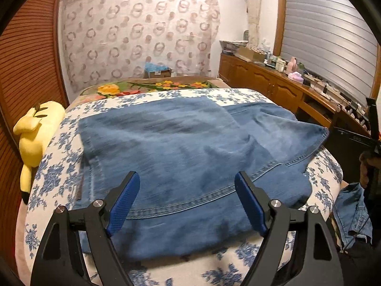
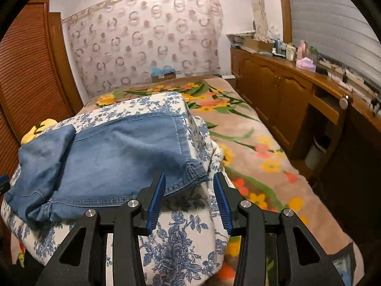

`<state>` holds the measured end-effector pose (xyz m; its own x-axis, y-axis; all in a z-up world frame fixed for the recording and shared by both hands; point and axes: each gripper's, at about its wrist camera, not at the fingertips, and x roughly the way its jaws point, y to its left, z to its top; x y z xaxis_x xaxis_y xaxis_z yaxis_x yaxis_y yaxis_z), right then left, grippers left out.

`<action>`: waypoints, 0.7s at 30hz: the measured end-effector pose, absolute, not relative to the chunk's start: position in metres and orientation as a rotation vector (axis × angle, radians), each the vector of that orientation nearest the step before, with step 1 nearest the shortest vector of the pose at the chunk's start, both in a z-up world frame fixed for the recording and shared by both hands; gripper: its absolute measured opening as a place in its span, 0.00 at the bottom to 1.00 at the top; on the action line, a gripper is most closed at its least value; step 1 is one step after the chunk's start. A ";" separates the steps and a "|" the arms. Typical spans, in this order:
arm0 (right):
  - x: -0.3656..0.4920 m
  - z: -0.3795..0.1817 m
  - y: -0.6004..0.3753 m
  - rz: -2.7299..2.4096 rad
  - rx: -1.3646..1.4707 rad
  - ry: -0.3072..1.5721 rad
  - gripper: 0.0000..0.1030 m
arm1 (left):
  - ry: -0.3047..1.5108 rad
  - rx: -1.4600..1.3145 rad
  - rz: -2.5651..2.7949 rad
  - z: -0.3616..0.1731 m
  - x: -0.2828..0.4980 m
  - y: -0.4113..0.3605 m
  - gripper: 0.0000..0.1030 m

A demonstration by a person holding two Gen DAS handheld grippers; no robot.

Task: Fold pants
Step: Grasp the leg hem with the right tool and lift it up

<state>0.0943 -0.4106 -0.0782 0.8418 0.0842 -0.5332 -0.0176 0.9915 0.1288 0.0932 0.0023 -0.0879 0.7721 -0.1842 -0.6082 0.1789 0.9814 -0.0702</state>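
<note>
Bed carries soft, limp pants; we would pinch the hemmed corner. Left claw wide, right claw half-open, both empty.

Bed fills centre of both views, covered by tan blanket with yellow and orange flowers. White-and-blue flowered cushion sits on blanket, lower centre. Blue denim pants lie folded flat on cushion, one hemmed corner overhanging its right edge. Yellow plush toy against cushion, left of frame. Cardboard box at bed's far end.
</note>
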 end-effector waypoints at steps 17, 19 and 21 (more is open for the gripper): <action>0.149 -0.081 -0.432 0.134 0.230 0.641 0.30 | 0.661 0.007 -0.209 -0.083 0.093 -0.012 0.80; 0.148 -0.080 -0.427 0.151 0.210 0.625 0.18 | 0.661 0.005 -0.203 -0.083 0.091 -0.010 0.80; 0.143 -0.074 -0.422 0.168 0.190 0.602 0.08 | 0.664 0.006 -0.196 -0.083 0.091 -0.007 0.80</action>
<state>0.1428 -0.4223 -0.0738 0.8115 0.2113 -0.5447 -0.1009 0.9690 0.2256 0.0909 -0.0075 -0.0832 0.7697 -0.1785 -0.6129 0.1827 0.9816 -0.0565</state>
